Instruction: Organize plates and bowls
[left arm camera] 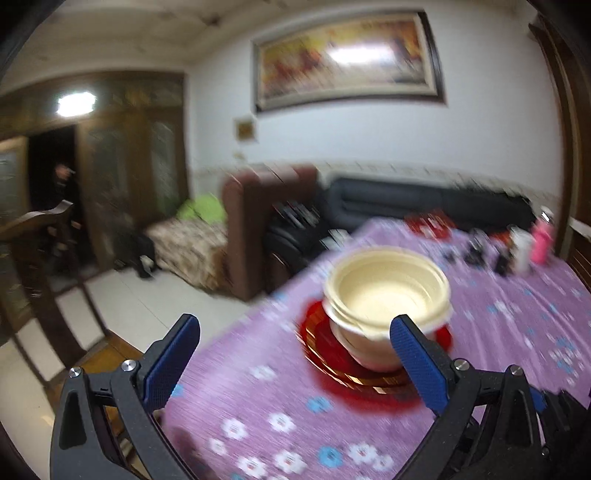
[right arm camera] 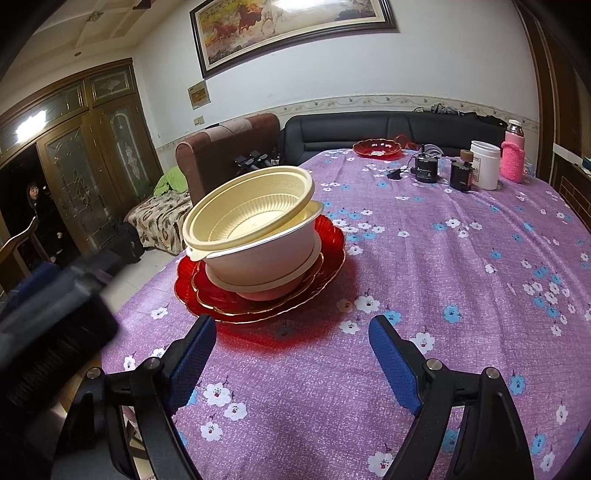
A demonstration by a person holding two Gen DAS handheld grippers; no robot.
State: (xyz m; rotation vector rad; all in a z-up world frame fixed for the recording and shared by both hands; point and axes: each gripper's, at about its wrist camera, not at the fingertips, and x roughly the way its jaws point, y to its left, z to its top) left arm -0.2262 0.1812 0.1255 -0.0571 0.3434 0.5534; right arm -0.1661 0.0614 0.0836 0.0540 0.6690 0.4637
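— On the purple flowered tablecloth (right arm camera: 424, 258), near the table's left edge, what sits there?

— A stack. Red plates (right arm camera: 332, 254) lie at the bottom, scalloped, one with a gold rim. On them stands a cream bowl (right arm camera: 258, 258), nested in another one below it. A third cream bowl, the top bowl (right arm camera: 251, 206), rests tilted in the mouth of the upper one, its rim raised on the right side.

— And the right gripper (right arm camera: 291, 354)?

— Its blue pads (right arm camera: 395, 365) stand wide apart, with only tablecloth between them. It points at the stack from the near side, short of the plates, touching nothing.

— The left gripper (left arm camera: 295, 362)?

— Also spread wide. In its own blurred view the right pad overlaps the lower edge of the bowls; whether it touches them I cannot tell. Nothing is pinched. In the right view a dark blurred bulk at the left edge is probably that gripper.

— Anything else on the table?

— At the far end, well apart from the stack: a red dish (right arm camera: 376, 147), a white jar (right arm camera: 485, 164), a bottle in a pink knitted sleeve (right arm camera: 513, 155), and a few small black devices (right arm camera: 426, 168).

— Beyond the table?

— A brown armchair (right arm camera: 229, 151), a dark sofa (right arm camera: 388, 129), and a framed horse painting (right arm camera: 291, 26) on the wall. A person (right arm camera: 35, 206) stands in the dark doorway at far left.
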